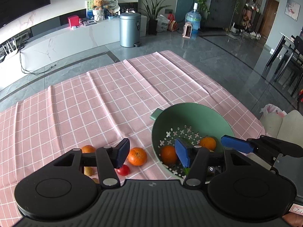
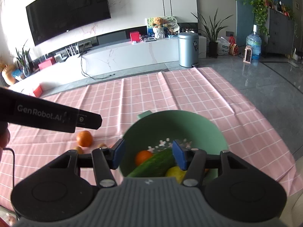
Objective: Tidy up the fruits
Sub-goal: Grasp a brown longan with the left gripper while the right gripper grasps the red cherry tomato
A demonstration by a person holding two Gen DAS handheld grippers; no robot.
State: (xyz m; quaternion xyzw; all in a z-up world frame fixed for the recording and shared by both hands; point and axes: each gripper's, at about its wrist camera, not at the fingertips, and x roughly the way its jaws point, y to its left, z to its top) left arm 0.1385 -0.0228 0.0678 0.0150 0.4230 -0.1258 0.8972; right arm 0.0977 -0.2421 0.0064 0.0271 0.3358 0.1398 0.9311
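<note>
A green colander (image 1: 191, 113) stands on the pink checked cloth (image 1: 94, 98); it also shows in the right wrist view (image 2: 176, 121). It holds two oranges (image 1: 168, 154) (image 1: 208, 143); the right wrist view shows an orange (image 2: 143, 157), a cucumber (image 2: 153, 165) and a yellow fruit (image 2: 175, 172) inside. My left gripper (image 1: 153, 154) is open and empty, spanning the colander's left rim. On the cloth lie an orange (image 1: 137, 156), another orange (image 1: 88, 148), a red tomato (image 1: 123, 170) and a small yellowish fruit (image 1: 88, 171). My right gripper (image 2: 148, 156) is open above the colander, the cucumber below it.
The right gripper's blue finger (image 1: 234, 143) reaches over the colander's right side. The left gripper's black body (image 2: 51, 117) crosses the left of the right wrist view. The cloth's far edge meets grey floor. A cream chair (image 1: 280, 123) stands at right.
</note>
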